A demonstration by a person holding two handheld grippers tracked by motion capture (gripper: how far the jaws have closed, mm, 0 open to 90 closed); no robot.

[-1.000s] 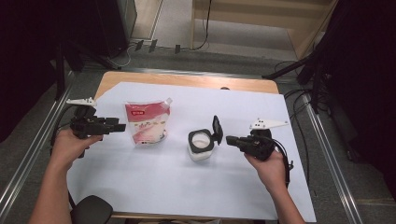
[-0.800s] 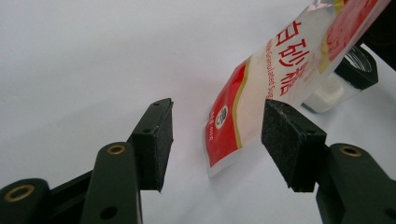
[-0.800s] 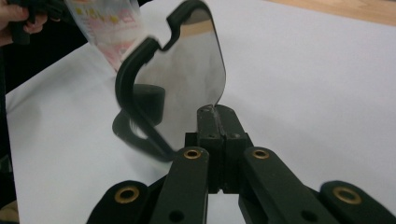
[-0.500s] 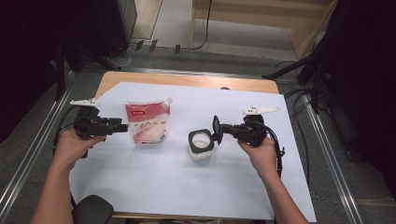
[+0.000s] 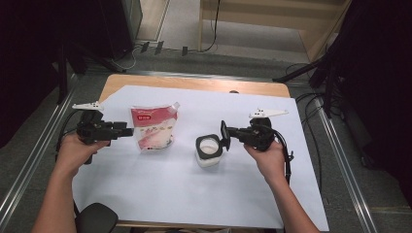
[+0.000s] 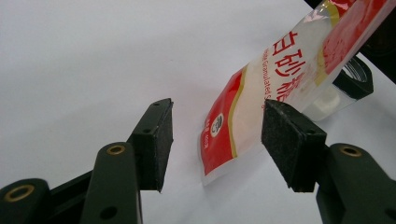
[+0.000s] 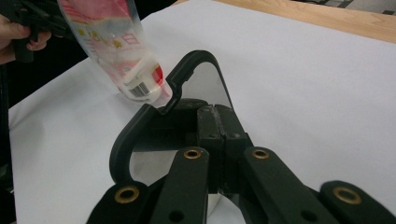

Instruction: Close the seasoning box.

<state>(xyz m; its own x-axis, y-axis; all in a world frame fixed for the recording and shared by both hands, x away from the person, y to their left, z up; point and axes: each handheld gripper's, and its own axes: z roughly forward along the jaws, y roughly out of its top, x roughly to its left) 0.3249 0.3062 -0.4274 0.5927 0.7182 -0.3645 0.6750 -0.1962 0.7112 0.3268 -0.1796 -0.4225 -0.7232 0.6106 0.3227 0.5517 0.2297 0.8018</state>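
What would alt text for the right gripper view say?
The right claw is shut on the raised black-rimmed lid of a container, seen from close behind its two black jaws. Beyond it a red-and-white sugar pouch lies on the white sheet, with the other hand at far left.

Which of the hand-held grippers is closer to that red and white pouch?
Left. The left hand-held gripper sits open at the pouch edge; the right hand-held gripper is beyond the jar, shut on its lid.
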